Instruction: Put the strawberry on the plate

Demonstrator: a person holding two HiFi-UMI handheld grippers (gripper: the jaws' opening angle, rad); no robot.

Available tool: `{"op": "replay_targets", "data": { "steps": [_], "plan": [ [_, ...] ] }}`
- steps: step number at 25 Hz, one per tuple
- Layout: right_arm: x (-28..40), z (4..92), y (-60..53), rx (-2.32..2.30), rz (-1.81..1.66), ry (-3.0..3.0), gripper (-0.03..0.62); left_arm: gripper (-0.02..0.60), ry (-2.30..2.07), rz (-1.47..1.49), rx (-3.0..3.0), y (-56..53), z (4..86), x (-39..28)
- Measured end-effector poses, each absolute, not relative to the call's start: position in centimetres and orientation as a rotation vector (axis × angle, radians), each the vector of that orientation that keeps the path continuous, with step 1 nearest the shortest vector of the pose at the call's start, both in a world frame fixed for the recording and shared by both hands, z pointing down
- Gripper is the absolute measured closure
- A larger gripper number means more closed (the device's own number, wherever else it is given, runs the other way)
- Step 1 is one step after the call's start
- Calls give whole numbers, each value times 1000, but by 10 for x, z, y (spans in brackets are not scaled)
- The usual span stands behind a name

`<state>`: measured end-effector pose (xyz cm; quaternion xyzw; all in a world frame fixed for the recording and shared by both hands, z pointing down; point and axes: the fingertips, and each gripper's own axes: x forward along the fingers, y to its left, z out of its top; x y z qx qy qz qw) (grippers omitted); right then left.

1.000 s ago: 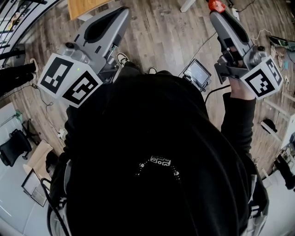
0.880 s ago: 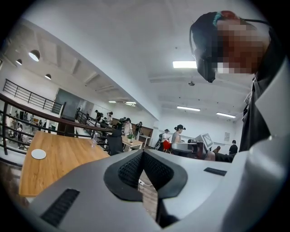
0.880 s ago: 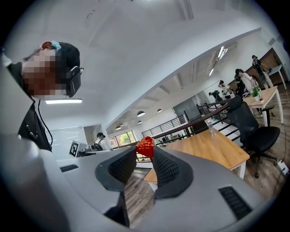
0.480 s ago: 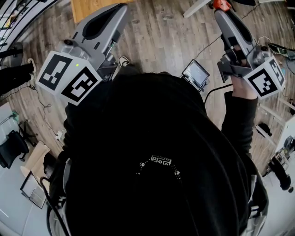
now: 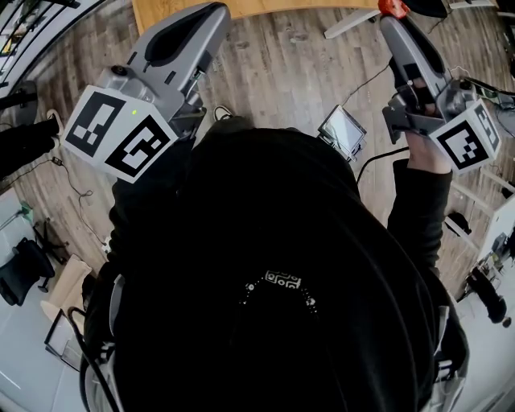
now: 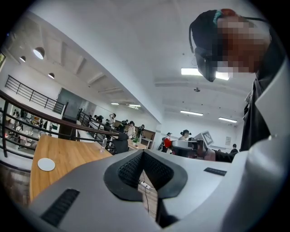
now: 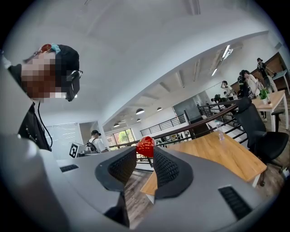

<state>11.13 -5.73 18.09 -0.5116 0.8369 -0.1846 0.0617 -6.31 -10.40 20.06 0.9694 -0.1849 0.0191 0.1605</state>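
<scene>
My right gripper (image 7: 145,155) is shut on a red strawberry (image 7: 145,146), which sticks up between the tips of its black pads. In the head view the strawberry (image 5: 393,7) shows at the top edge, at the tip of the right gripper (image 5: 396,18). My left gripper (image 6: 142,151) is shut with nothing in it; in the head view the left gripper (image 5: 211,14) points up at the upper left. A small white round plate (image 6: 46,164) lies on a wooden table (image 6: 68,156), far ahead of the left gripper. My black-clothed body fills the middle of the head view.
The wooden table's edge (image 5: 241,6) runs along the top of the head view, with a white leg (image 5: 350,22) below it. A small screen device (image 5: 342,129) and cables lie on the plank floor. A black office chair (image 7: 260,131), railings and distant people stand around.
The floor has slid down in the head view and the table's edge has come further into the top. Both grippers have moved towards the table, the strawberry still held in the right one.
</scene>
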Motion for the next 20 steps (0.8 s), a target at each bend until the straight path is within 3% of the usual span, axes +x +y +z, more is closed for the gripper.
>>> {"op": "replay_targets", "data": {
  "steps": [7,20],
  "plan": [
    [98,164,-57,-1502,-537,2560,471,584,-569,45,2780,-99,188,-77],
    [-41,144,-122,-1357,-469,2713,471,584,-760,-64,2739,-145,182,-221]
  ]
}}
